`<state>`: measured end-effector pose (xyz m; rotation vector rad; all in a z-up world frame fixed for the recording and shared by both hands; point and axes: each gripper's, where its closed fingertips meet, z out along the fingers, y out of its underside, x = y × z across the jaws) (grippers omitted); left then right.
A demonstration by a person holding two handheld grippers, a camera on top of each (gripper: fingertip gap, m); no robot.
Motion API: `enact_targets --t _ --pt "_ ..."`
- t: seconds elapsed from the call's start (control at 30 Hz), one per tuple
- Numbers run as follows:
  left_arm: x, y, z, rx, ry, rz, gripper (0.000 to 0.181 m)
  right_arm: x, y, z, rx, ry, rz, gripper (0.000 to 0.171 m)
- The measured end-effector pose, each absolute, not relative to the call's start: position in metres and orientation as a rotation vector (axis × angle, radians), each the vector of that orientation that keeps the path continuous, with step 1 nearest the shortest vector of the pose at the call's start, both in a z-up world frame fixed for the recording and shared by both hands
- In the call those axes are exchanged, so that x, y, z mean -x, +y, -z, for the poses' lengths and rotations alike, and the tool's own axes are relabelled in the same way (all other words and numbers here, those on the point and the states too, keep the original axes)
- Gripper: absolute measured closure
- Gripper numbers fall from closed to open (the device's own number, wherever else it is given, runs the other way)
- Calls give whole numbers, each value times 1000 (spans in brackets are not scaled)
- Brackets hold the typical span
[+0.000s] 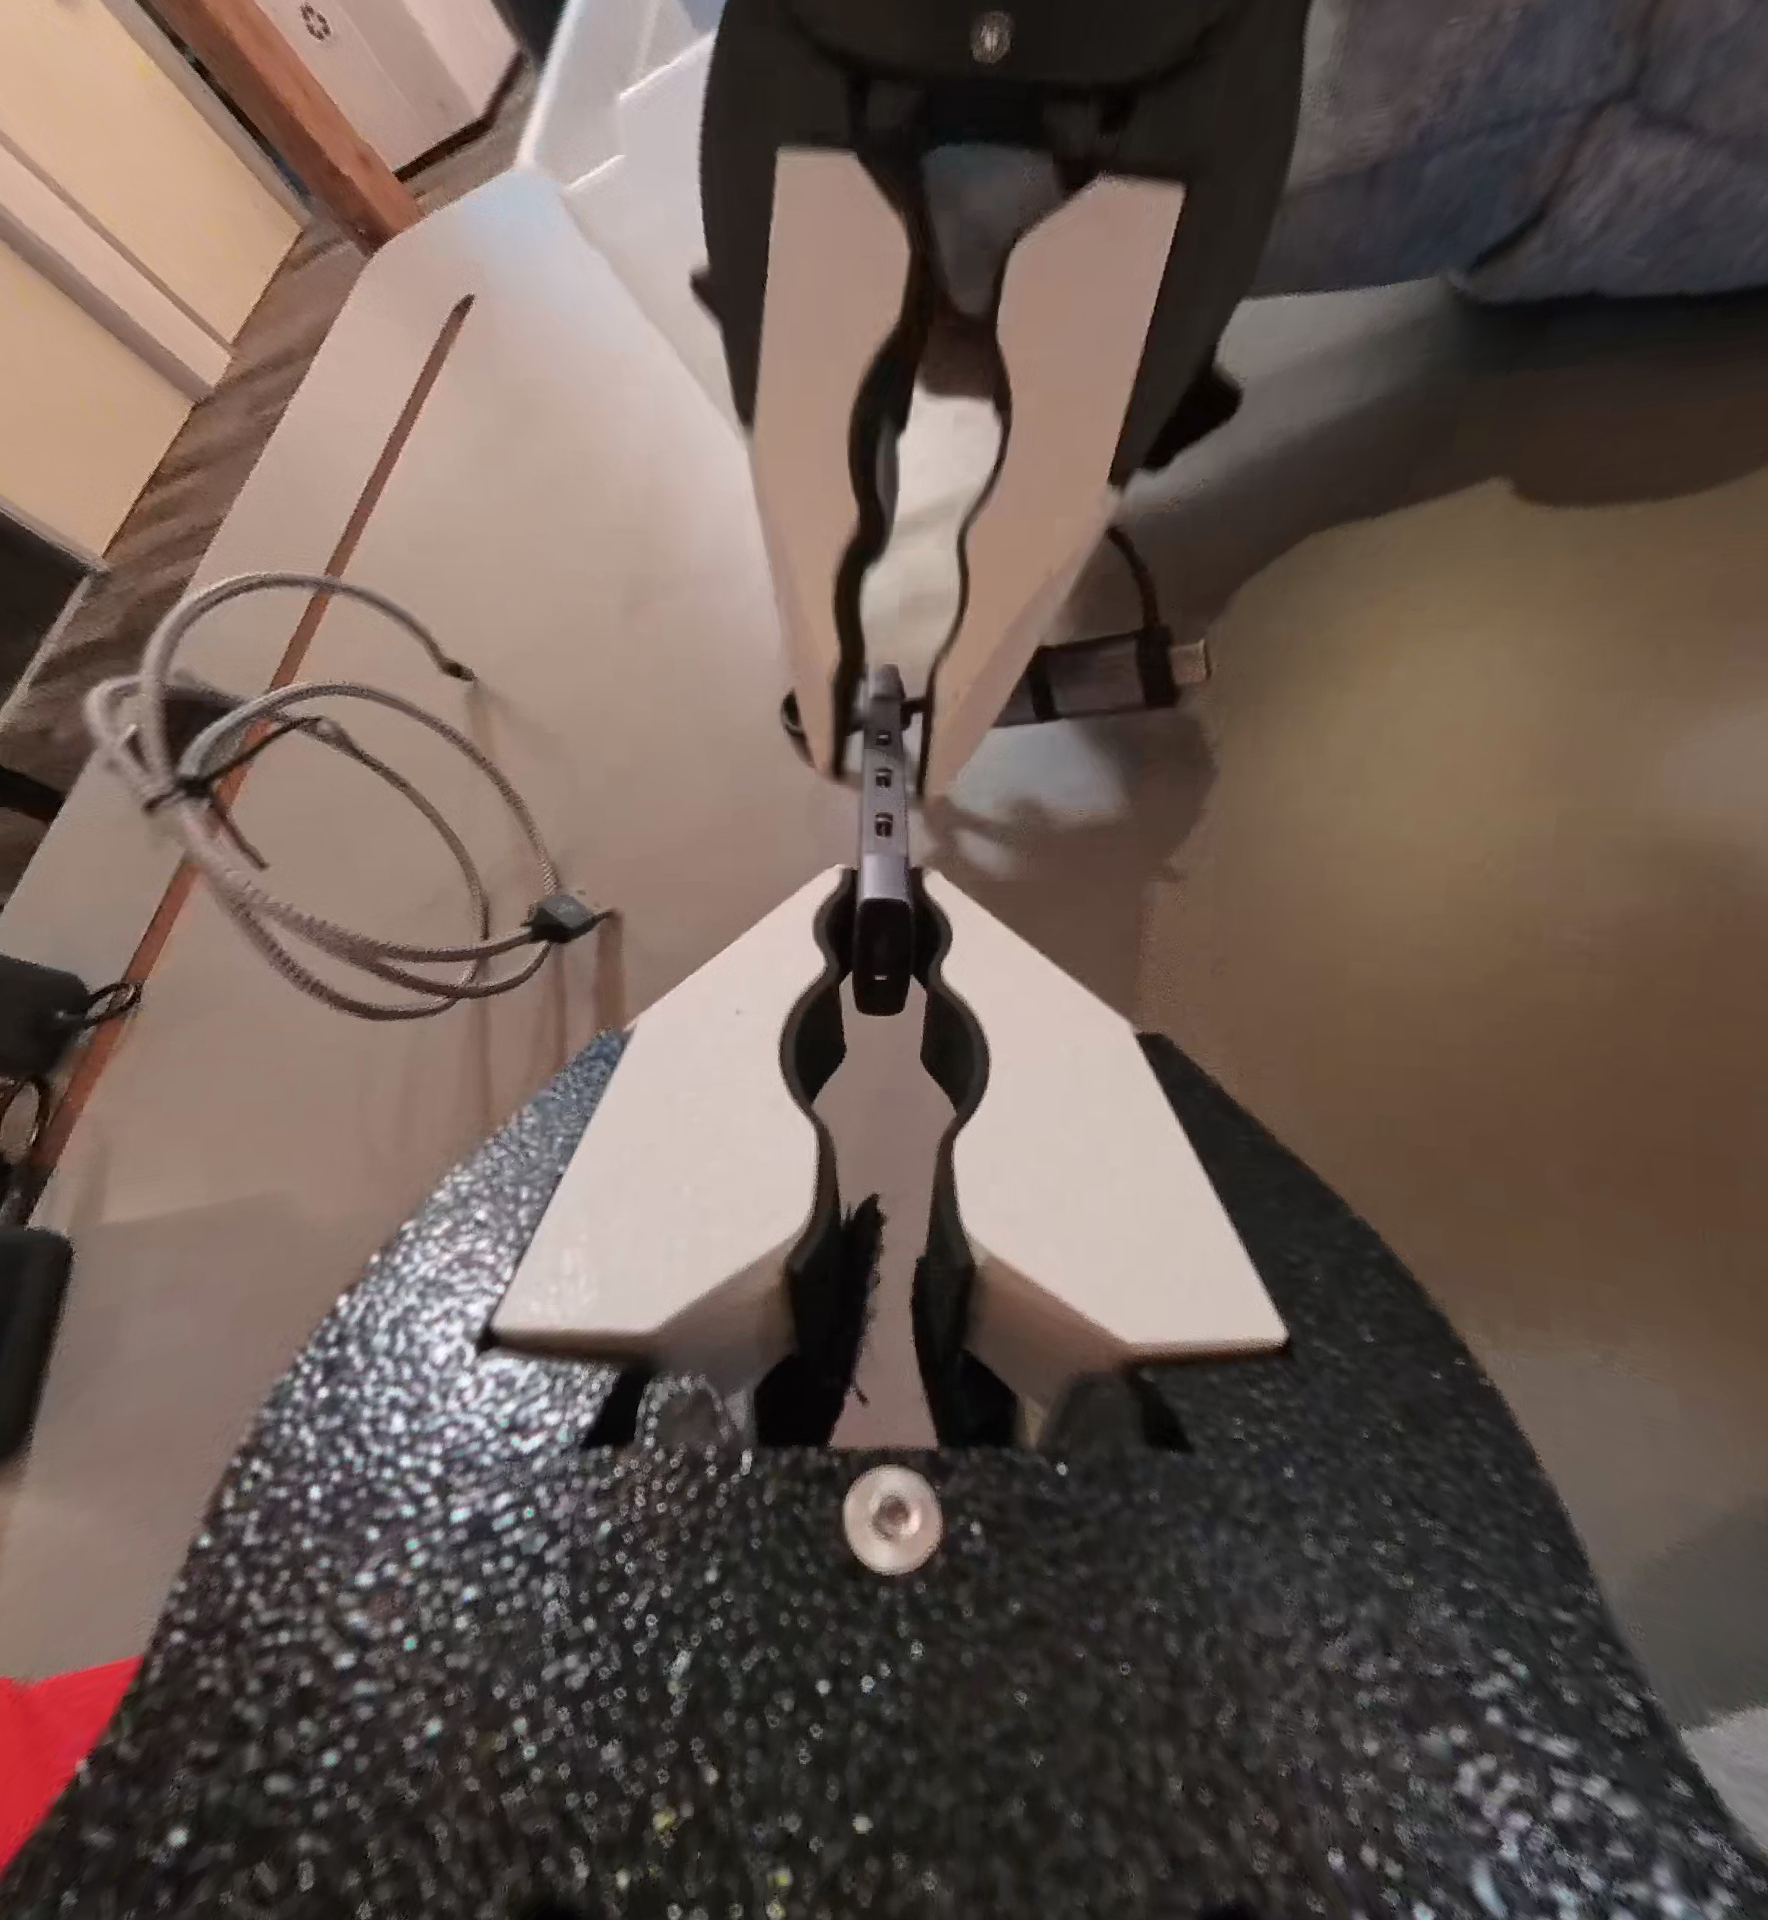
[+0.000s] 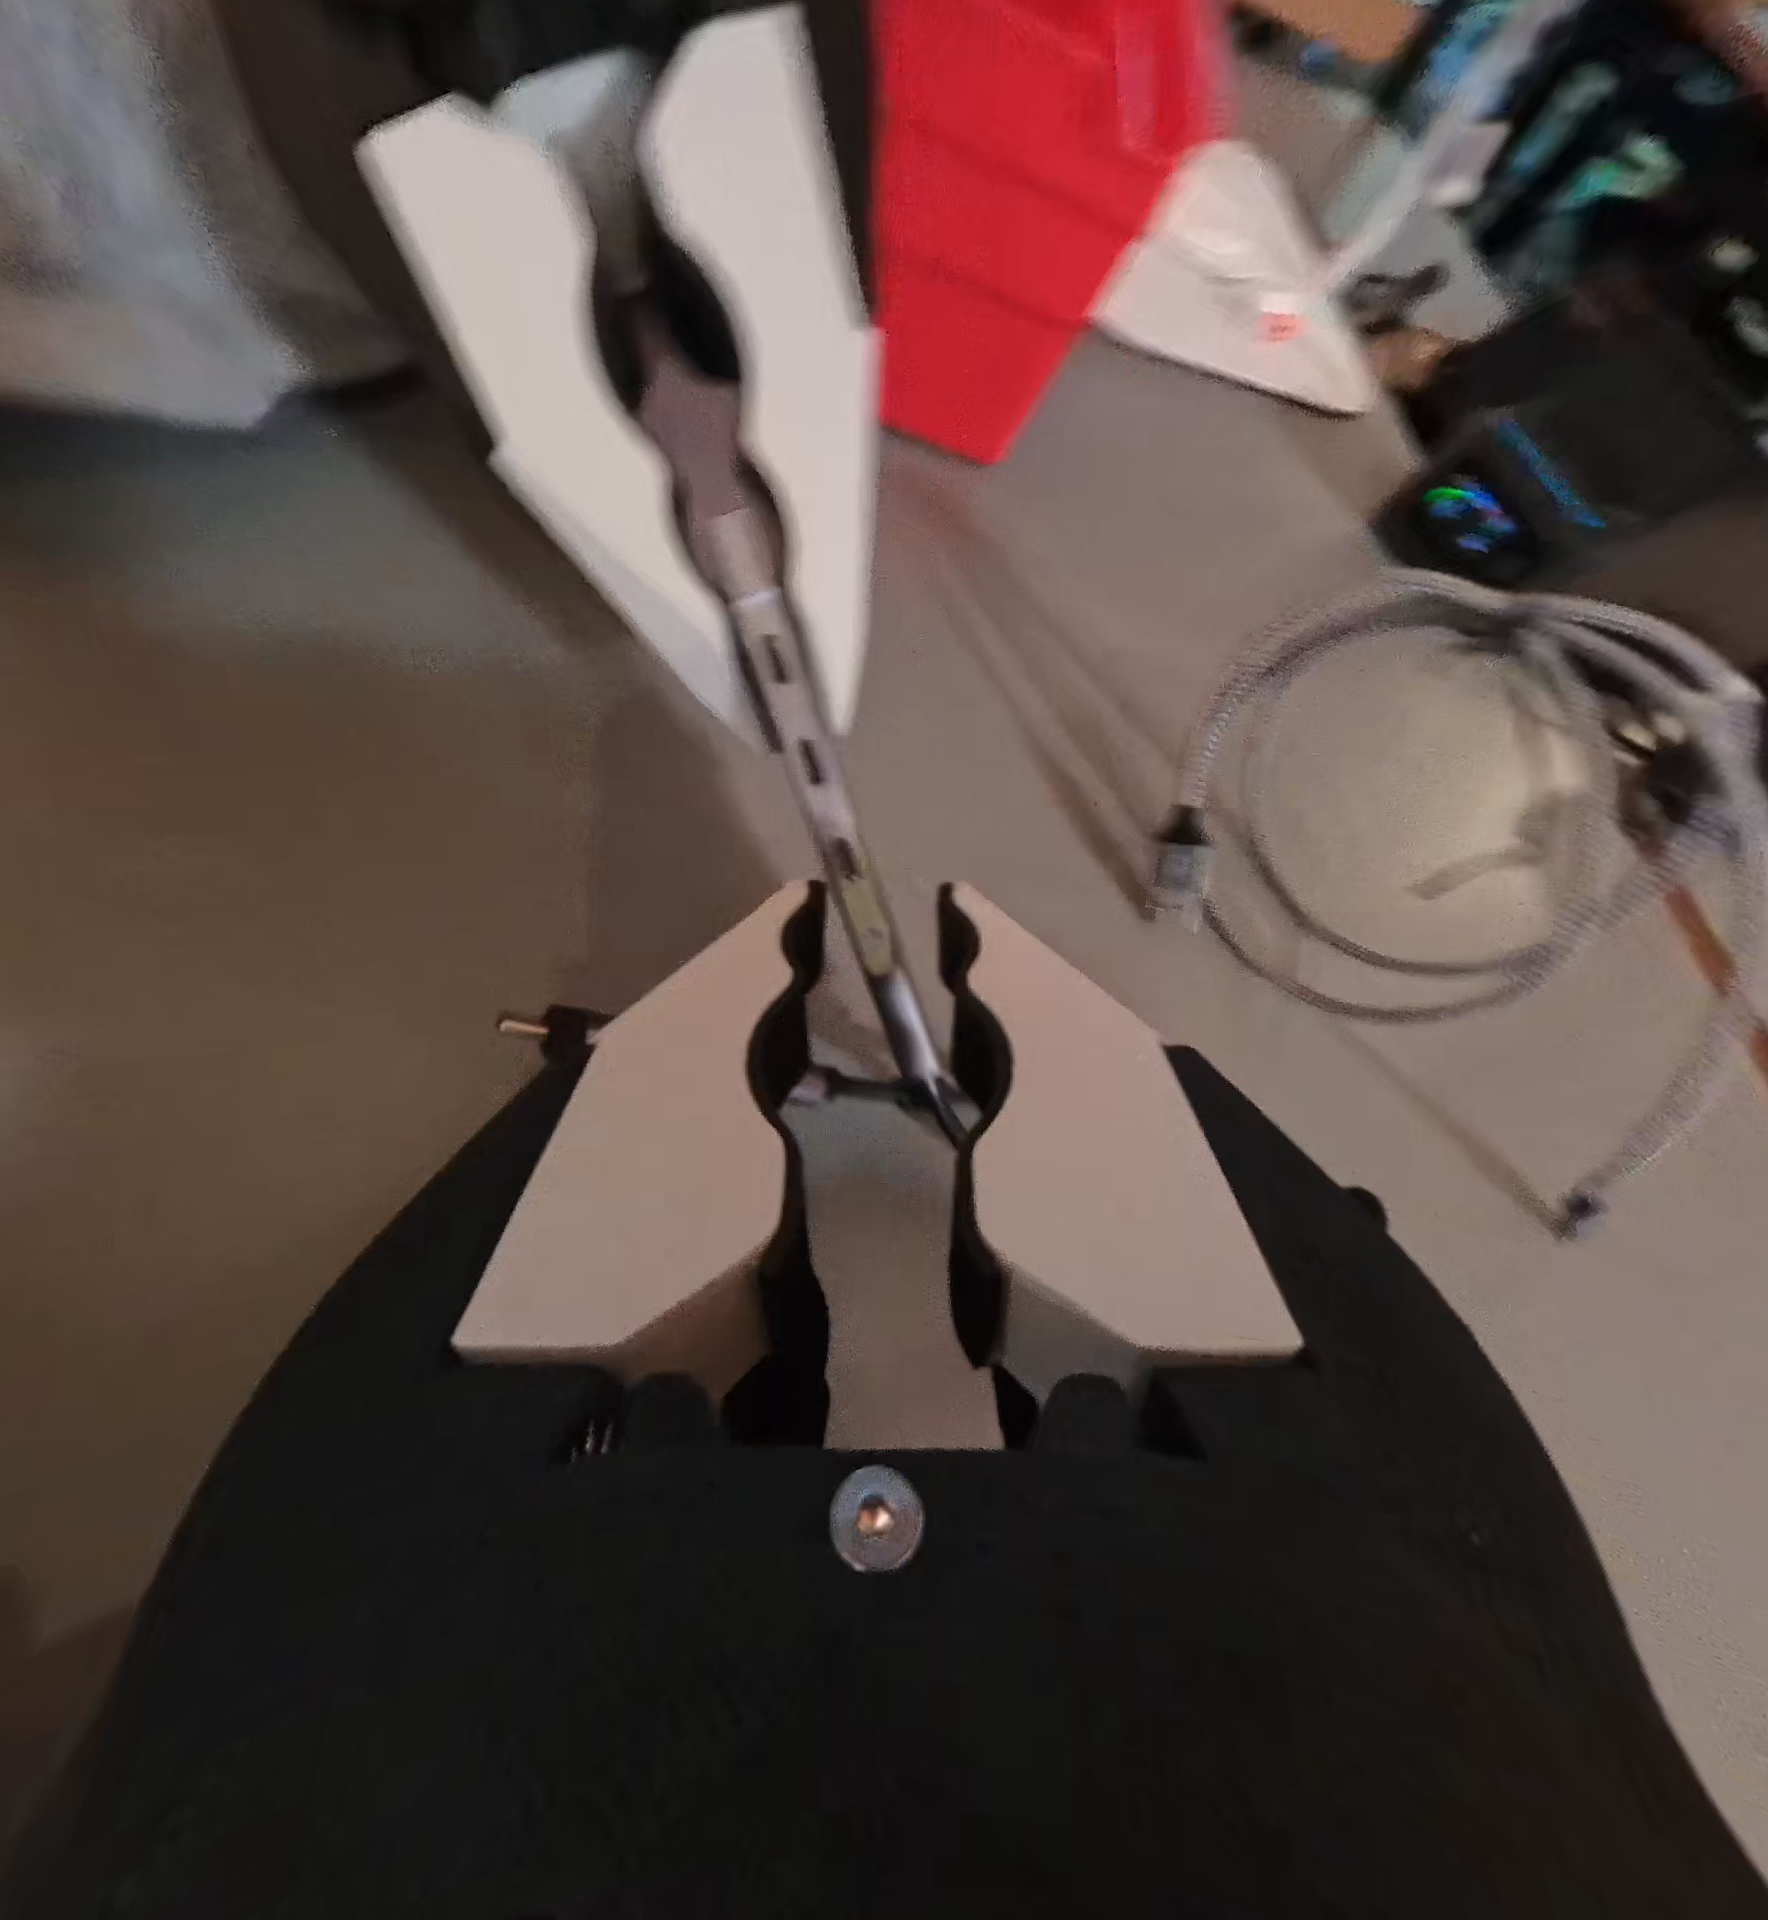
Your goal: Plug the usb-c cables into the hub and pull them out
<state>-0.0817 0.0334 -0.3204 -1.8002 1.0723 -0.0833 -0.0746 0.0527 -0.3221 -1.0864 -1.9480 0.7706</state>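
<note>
The left gripper (image 1: 878,914) is clenched on the near end of the grey hub (image 1: 882,821), held off the table (image 1: 1482,831), while the right gripper (image 2: 875,904) sits around its far end, jaws apart, grip unclear. If the two pull out of line, the hub could twist or slip. The coiled usb-c cables (image 1: 340,810) lie left of the left gripper near the table edge; open room lies rightward.

The hub (image 1: 882,883) bridges both grippers, blocking the middle; coiled cables (image 1: 340,810) clutter the left, bare table (image 1: 1482,831) lies open right.
</note>
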Motion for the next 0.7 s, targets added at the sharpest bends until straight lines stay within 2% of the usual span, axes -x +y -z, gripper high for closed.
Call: enact_targets --t 0.03,0.13,0.23,0.3,0.5,0.7 --pt "88 35 321 1814 1048 63 175 75 65 311 1139 -1854 -791 145" --pt "108 42 322 1841 998 -32 175 77 117 274 1294 -1486 -747 142" --pt "116 48 325 1836 1005 -147 175 74 180 267 1532 -1253 -490 138" --pt "116 51 328 1827 1025 -194 175 79 205 275 1654 -1271 -363 136" --pt "117 51 330 1830 1025 -190 175 102 259 333 2025 -1412 -142 143" --pt "118 51 332 1840 1022 -177 175 113 270 360 1994 -1686 7 136"
